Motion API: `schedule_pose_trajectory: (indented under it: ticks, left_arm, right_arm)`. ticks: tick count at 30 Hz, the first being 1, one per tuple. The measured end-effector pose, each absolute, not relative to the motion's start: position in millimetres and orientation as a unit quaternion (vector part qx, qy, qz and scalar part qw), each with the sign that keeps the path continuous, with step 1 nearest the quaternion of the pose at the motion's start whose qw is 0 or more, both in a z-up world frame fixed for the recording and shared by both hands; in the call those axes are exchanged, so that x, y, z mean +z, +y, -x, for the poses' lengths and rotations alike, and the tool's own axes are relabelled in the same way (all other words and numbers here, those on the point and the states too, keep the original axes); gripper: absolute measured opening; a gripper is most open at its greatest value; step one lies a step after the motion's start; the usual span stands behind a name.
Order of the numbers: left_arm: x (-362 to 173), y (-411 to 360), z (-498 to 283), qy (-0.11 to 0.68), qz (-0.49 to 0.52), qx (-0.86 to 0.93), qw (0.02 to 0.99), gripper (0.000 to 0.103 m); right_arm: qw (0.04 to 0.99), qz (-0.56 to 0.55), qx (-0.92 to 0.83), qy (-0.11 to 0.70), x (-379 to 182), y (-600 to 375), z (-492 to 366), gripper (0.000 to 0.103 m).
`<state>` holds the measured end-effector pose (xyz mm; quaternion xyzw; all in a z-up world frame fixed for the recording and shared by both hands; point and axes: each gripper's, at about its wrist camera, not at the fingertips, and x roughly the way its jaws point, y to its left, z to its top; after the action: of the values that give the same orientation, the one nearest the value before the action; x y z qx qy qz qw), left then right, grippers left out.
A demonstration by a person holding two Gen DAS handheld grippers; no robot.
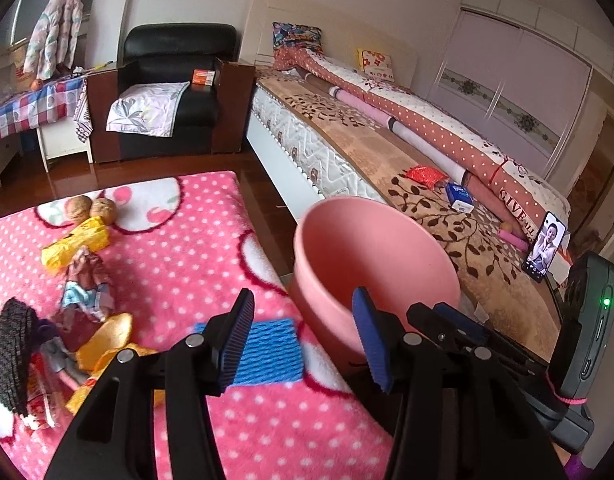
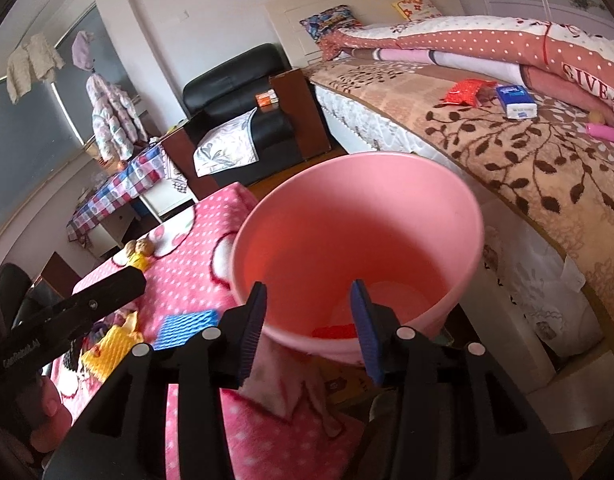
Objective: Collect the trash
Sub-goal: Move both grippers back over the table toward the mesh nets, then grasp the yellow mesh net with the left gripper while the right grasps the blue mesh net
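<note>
Below your left gripper (image 1: pixel 303 334), spread and empty, blue foam (image 1: pixel 267 350) lies on the desk (image 1: pixel 187 248) beside the bin (image 1: pixel 371 264); close squarely on it. Right view: your right gripper (image 2: pixel 307 326) hangs parted, empty, over the bin (image 2: pixel 359 240), red scrap (image 2: pixel 334 331) inside.

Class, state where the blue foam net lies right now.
The blue foam net lies flat on the pink dotted blanket, just left of the pink bucket.

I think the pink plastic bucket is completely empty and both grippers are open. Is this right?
Not quite. The pink plastic bucket is not empty: the right wrist view shows a red piece at its bottom. Both the left gripper and right gripper are open.
</note>
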<state>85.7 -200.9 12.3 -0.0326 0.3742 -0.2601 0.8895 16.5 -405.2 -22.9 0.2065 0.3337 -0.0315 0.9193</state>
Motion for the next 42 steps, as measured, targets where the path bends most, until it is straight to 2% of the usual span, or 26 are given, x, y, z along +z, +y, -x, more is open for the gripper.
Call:
schedule_pose_trajectory:
  ticks: [14,23,36,38,41,42]
  left_arm:
    - [17,-116,-65,0.371,0.037,-0.206,0.905,0.051]
    - [-5,-62,-52,0.385,0.033,-0.177,0.905,0.051]
    - [-27,-68,-63,0.403,0.024,-0.187,0.896,0.050]
    - [-29,-71,-67,0.405,0.022,-0.186,0.895,0.049]
    - [-36,-74,-73,0.414,0.020,-0.187,0.891,0.039]
    - [-38,-75,-75,0.418,0.020,-0.186,0.889,0.033]
  right_arm:
    - [0.920,-0.177,0.019,0.348,-17,-355,-6,0.044]
    - [0.916,-0.153,0.070,0.364,-21,-327,-4,0.044]
    - [0.902,-0.134,0.096,0.400,-40,-303,-12,0.044]
    - [0.901,-0.134,0.095,0.402,-40,-302,-14,0.044]
    - [0.900,-0.136,0.091,0.404,-41,-304,-16,0.044]
    - [0.900,-0.136,0.090,0.405,-42,-305,-16,0.044]
